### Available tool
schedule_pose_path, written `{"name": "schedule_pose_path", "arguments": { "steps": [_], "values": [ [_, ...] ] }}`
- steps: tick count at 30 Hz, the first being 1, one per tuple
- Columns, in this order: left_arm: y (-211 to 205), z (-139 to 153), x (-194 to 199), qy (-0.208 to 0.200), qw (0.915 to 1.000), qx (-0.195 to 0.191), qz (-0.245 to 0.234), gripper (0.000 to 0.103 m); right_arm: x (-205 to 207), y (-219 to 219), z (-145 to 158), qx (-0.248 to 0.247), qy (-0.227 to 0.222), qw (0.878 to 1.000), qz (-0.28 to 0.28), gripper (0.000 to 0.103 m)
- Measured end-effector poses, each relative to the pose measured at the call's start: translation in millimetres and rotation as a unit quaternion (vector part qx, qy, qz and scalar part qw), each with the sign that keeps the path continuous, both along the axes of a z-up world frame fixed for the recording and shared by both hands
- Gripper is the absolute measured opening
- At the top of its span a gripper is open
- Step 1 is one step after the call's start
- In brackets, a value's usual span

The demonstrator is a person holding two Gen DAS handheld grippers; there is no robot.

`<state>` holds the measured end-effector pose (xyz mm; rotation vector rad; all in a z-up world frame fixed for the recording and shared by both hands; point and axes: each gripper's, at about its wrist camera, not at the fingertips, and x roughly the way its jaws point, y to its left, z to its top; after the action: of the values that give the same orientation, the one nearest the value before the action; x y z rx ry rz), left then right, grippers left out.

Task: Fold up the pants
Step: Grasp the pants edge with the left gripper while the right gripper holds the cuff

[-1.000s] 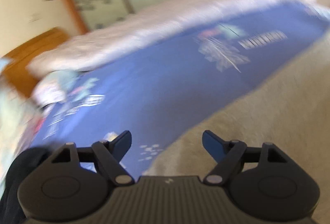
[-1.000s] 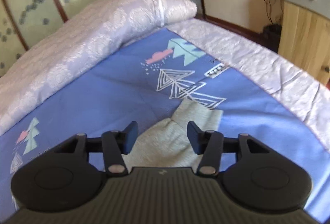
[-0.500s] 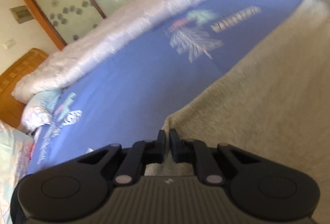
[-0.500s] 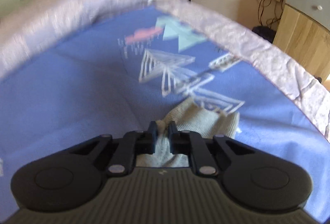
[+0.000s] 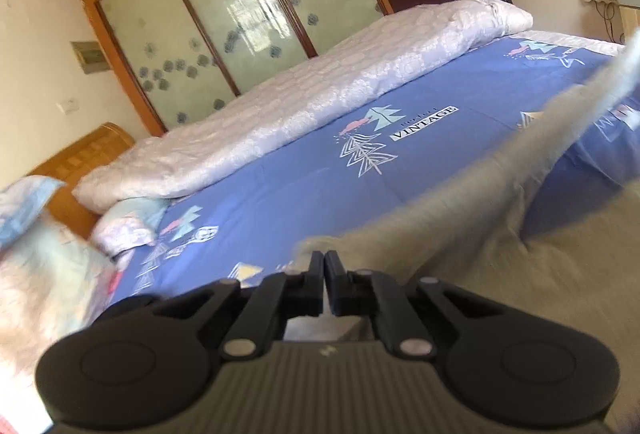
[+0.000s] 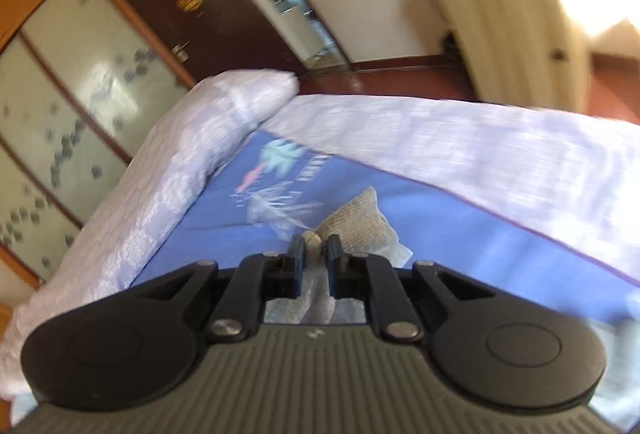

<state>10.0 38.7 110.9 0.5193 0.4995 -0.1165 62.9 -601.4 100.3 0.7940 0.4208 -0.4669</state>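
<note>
While both tools are down at the bed, the left gripper (image 5: 324, 261) has its jaws drawn almost together on an edge of the beige pants (image 5: 460, 218), with only a thin slit between the black fingers (image 5: 316, 274). That pinched edge sits right at the fingertips, and from there the knit cloth spreads away to the right, lying over the blue patterned sheet (image 5: 320, 178); farther off it rises in a blurred band toward the upper right of the left wrist view, off the sheet there.

Over on the other side, the right gripper (image 6: 317, 254) is clamped narrow around a bunched fold of the same pants (image 6: 360, 222). A ribbed cuff pokes out just beyond its fingers (image 6: 298, 254), and more of the cloth shows below them, between the linkage arms. The cuff sits above the blue sheet (image 6: 460, 234), near the printed triangles; whether it touches the sheet I cannot tell.

Along the far side of the bed lies a rolled pale quilt (image 5: 300, 102), and behind it stands a wardrobe with frosted sliding doors (image 5: 224, 22). A flowered pillow (image 5: 36, 266) lies at the head of the bed, left of the left gripper.
</note>
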Motion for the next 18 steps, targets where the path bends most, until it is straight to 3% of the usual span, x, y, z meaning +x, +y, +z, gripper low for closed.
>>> {"name": "schedule_pose_path", "arguments": {
  "steps": [6,7,8,10,12,13,14,16,18],
  "values": [
    [20,-6,-72,0.042,0.9978,-0.041,0.031,0.003,-128,-4,-40,0.032,0.030,0.999,-0.025,0.013],
    [21,-11,-81,0.054,0.9971,-0.044,0.031,0.003,-142,-3,-50,0.036,0.040,0.998,-0.032,0.009],
    [24,-14,-84,0.058,0.9968,-0.045,0.033,0.004,-152,-4,-59,0.040,0.047,0.997,-0.046,0.002],
    [31,-16,-81,0.074,0.9941,-0.064,0.047,0.009,-168,-5,-77,0.041,0.072,0.993,-0.082,0.006],
    [46,-12,-67,0.098,0.9855,-0.116,0.075,0.011,-177,-9,-91,0.070,0.089,0.987,-0.116,0.009],
    [55,-10,-54,0.115,0.9767,-0.154,0.096,0.015,-183,-11,-95,0.095,0.074,0.985,-0.120,0.009],
    [66,-9,-41,0.133,0.9638,-0.198,0.118,0.029,-184,-8,-95,0.110,0.054,0.985,-0.119,0.010],
    [90,-11,-16,0.172,0.9265,-0.296,0.156,0.055,-180,2,-89,0.110,0.025,0.989,-0.101,0.013],
    [106,-18,-1,0.194,0.8929,-0.366,0.176,0.057,-171,12,-81,0.094,0.018,0.993,-0.071,0.023]
  ]
}}
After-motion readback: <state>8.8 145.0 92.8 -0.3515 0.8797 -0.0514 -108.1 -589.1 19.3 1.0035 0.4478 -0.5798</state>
